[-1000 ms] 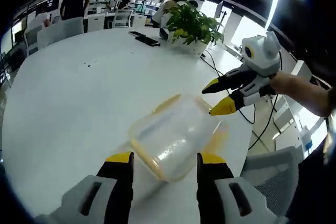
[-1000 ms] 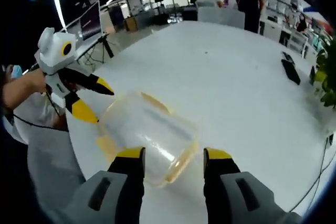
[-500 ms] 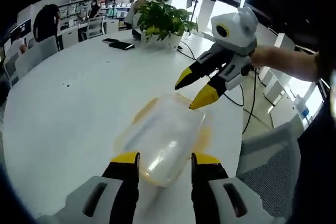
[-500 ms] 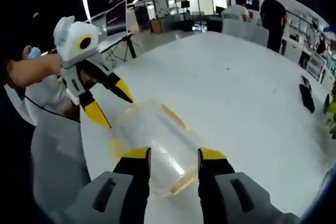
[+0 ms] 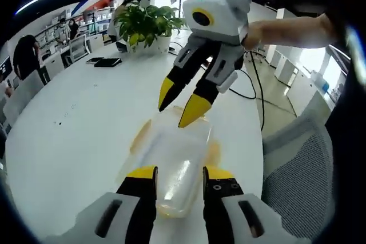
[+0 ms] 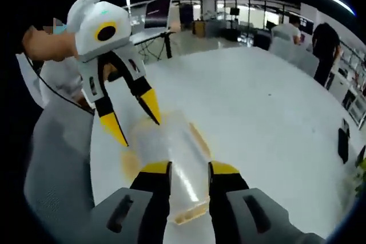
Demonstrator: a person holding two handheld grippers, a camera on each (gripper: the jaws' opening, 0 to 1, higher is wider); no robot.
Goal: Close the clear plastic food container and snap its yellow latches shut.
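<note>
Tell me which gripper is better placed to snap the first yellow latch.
Close call, leaning right. In the left gripper view, the right gripper has its open tips right at the container far rim, by a yellow latch. The left gripper also hovers open over it.

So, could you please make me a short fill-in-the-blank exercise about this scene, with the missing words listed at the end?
1. The clear plastic container rests on a ____ table.
2. The latches on the container's sides are ____ in colour.
3. Far across the table stands a potted ____ with green leaves.
4. The right gripper reaches toward the container with its jaws ____.

Missing words: white; yellow; plant; open
</note>
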